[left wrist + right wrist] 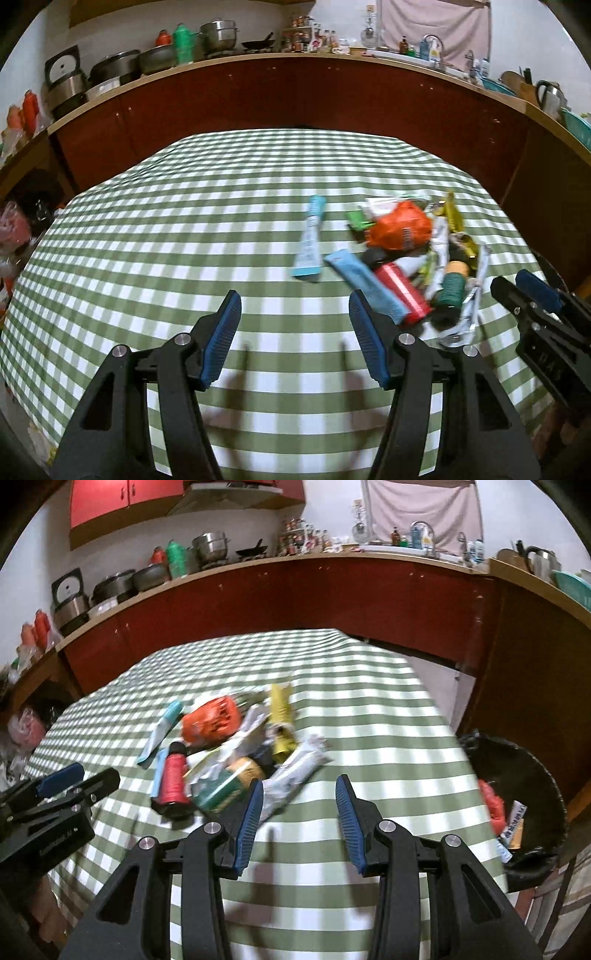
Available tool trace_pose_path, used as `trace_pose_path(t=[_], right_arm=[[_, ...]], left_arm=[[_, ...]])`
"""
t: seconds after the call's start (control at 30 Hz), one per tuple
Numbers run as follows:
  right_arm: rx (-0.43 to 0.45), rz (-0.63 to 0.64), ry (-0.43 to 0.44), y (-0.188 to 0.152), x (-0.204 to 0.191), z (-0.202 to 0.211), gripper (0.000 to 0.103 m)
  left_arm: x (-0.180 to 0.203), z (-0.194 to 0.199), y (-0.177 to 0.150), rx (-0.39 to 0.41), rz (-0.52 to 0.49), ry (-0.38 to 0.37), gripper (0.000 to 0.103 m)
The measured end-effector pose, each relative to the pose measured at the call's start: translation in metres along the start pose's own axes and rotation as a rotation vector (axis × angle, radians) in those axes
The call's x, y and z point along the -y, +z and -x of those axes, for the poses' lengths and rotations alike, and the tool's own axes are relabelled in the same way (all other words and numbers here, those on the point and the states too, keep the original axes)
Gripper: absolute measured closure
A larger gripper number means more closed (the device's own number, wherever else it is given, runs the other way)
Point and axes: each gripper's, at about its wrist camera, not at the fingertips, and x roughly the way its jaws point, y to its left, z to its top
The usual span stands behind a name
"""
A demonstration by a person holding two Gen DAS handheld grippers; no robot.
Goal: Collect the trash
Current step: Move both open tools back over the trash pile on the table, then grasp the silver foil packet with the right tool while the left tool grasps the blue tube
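— Jaws first: how do they stand?

— Both pairs are spread wide with nothing between them. My left gripper (293,332) hangs over bare checked cloth on the desk (147,240); my right gripper (300,819) hangs just short of the trash pile (229,749).

— Where is the trash?

— From the right wrist view, the heap sits at about eleven o'clock of my right jaws: an orange crumpled bag (210,723), a red spool (173,779), a green-and-tan roll (225,786), a yellow wrapper (281,716) and a silver wrapper (295,771) whose near end lies closest to my left pad. A light-blue tube (310,236) lies apart from the heap, at twelve o'clock of my left jaws.

— And where does it go?

— A black bin (535,775) stands off the desk edge at three o'clock, with an orange scrap and some packets already inside.

— Which step, then?

— I judge it a reach for the next piece. The silver wrapper looks nearest: I would ease forward and slightly left, straddle it, and pinch low, since thin foil may slip.
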Motion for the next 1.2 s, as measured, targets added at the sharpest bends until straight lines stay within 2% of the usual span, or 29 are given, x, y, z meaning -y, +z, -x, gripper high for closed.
trace_pose_path(t=[0.23,0.6,1.0,1.1,1.2], right_arm=[[-0.059,0.043,-0.015,-0.006,-0.023,-0.015,0.061],[-0.063,0.035,-0.114,-0.004,-0.004,-0.005,0.059],[-0.067,0.047,-0.094,-0.005,-0.013,-0.015,0.059],[-0.064,0.034,-0.087,-0.005,-0.007,-0.013,0.065],[-0.060,0.033,-0.083,-0.006,-0.003,-0.011,0.079]], left_arm=[[-0.020,-0.004,-0.004,-0.009,0.026,-0.010,0.044],[-0.022,-0.007,-0.002,-0.010,0.029,-0.043,0.044],[-0.014,-0.010,-0.004,-0.016,0.021,-0.047,0.044],[-0.010,-0.011,-0.004,-0.019,0.018,-0.051,0.044],[-0.005,-0.011,-0.004,-0.018,0.011,-0.054,0.044]])
